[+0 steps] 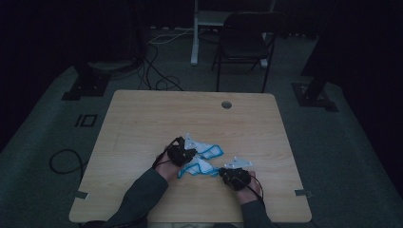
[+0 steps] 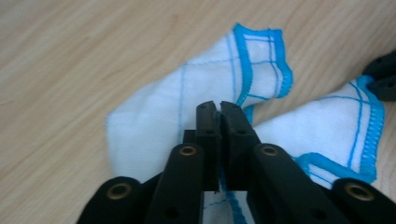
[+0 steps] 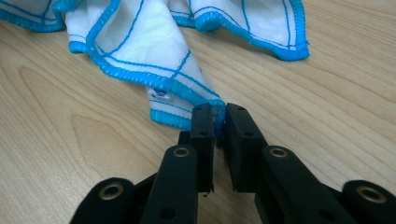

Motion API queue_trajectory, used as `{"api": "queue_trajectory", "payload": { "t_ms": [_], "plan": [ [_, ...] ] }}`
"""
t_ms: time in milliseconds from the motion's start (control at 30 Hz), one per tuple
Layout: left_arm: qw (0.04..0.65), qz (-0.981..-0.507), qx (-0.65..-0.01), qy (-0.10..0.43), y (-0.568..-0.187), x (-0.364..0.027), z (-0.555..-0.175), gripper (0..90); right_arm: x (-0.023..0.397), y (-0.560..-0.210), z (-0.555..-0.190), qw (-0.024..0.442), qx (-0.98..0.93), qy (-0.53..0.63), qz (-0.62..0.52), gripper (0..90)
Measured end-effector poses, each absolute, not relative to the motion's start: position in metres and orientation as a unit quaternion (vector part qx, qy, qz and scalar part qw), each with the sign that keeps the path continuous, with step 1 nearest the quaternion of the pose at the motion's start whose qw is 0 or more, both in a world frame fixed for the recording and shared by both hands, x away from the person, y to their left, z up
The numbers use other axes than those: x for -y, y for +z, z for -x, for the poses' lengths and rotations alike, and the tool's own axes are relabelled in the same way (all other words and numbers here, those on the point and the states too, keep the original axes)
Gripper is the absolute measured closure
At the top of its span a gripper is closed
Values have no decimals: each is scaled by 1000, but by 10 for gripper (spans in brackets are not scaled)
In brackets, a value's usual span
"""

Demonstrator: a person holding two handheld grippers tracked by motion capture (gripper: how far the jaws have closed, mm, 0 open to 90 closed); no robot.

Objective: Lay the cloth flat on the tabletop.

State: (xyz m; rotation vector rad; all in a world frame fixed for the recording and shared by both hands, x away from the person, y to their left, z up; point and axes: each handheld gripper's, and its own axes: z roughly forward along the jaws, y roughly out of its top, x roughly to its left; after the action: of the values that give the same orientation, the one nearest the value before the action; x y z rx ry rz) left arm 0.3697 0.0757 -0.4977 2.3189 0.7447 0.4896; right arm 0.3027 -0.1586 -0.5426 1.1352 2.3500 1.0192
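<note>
1. My left tongs (image 2: 217, 108) are clamped tight on the white cloth with the blue stitched border (image 2: 187, 116); in the left gripper view a fold of it is pinched between the two black jaws, which meet with no gap.
2. My right tongs (image 3: 219, 112) grip a blue-hemmed corner of the same cloth; in the right gripper view the hem sits between the jaw tips, which stand almost together.
3. The cloth lies crumpled on the wooden desk (image 1: 142, 114), in the near half, stretched loosely between my two hands.
4. From above, my left hand (image 1: 167, 167) holds its end of the cloth toward the middle of the desk, and my right hand (image 1: 247, 190) holds the other end nearer the front edge.
5. A small label (image 3: 159, 94) shows on the cloth just beside the right tongs.
6. A dark chair (image 1: 244, 40) stands on the floor beyond the far edge of the desk.
</note>
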Motion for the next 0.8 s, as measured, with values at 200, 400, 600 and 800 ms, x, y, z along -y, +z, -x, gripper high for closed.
{"api": "queue_trajectory", "payload": {
  "t_ms": [200,400,600,800],
  "plan": [
    [331,-874,-295,198,-492,-83,-371,890,158,-543,-303,168,-828,359,-397,884],
    [339,-865,-306,208,-487,-88,-373,890,157,-542,-301,167,-829,360,-395,890],
    [347,-856,-317,216,-482,-96,-376,891,156,-540,-300,170,-829,362,-392,892],
    [354,-845,-335,223,-478,-106,-379,892,155,-539,-298,173,-829,364,-388,893]
  ]
}}
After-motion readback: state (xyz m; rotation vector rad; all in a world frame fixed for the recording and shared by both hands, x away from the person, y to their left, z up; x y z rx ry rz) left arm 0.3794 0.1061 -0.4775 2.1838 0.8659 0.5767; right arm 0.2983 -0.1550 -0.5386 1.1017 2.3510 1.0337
